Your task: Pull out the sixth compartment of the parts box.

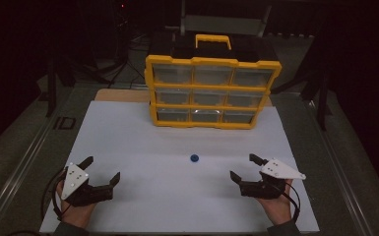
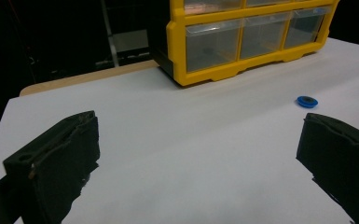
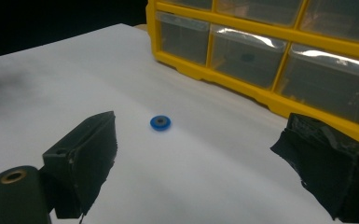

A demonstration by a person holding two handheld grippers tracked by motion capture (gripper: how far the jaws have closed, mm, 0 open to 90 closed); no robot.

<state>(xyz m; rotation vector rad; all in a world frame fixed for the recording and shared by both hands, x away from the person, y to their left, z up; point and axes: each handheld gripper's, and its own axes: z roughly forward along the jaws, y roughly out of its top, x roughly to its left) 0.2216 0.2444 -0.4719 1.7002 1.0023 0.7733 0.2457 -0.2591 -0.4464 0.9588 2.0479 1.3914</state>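
Left gripper [image 1: 101, 169]: fingers [image 2: 58, 158] spread wide apart, nothing between them, hovering over the near left part of the white counter [image 1: 142, 147]. Grey three-cornered plate on top, the person's left hand [image 1: 74, 209] wrapped around the body from below.

Right gripper [image 1: 241, 167]: fingers [image 3: 86, 149] also wide apart, holding nothing, over the near right part of the counter. Right hand [image 1: 275, 206] grips it from below, cable looping off to the side.

Small blue ring-shaped disc [image 1: 194, 158] lies flat on the counter, roughly between the two grippers but a bit farther from the person, nearer the right one. Apart from both; no finger touches it. In the right gripper view the disc [image 3: 160, 122] sits ahead in the gap between the fingers, dark hole at its centre. In the left gripper view it [image 2: 307, 101] lies just beyond the right-hand finger.

Yellow drawer organizer [image 1: 211, 91] stands upright at the far side of the counter, well apart from the disc. Three rows of three clear drawers, all closed, yellow carry handle on top. A small dark item shows through one bottom-row drawer; cannot tell what it is.
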